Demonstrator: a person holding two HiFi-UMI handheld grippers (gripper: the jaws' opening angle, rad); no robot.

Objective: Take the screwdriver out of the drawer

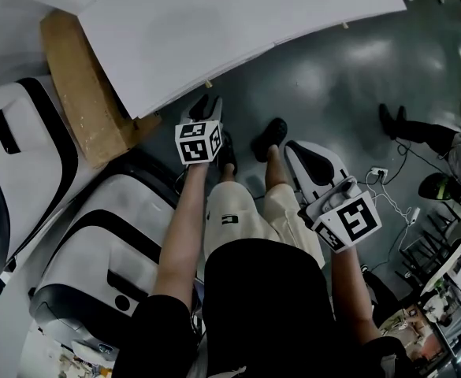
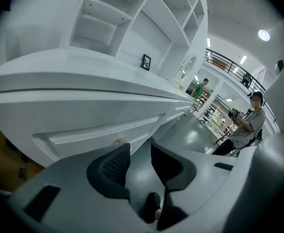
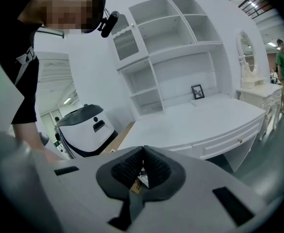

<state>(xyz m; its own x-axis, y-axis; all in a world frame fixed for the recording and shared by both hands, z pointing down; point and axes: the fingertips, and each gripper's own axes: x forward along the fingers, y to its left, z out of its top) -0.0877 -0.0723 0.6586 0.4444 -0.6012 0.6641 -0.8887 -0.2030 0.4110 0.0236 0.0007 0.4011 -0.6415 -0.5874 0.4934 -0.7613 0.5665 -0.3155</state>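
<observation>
My left gripper (image 2: 140, 155) has its fingers (image 2: 113, 169) apart with nothing between them, aimed at the shut drawer (image 2: 98, 132) under the white worktop (image 2: 83, 67). The right gripper (image 3: 142, 153) has its fingers pressed together, empty. No screwdriver shows in any view, so I judge it lies inside; I'd centre the open fingers on the small knob (image 2: 120, 141), close firmly and pull straight out, keeping the right free to reach in.
</observation>
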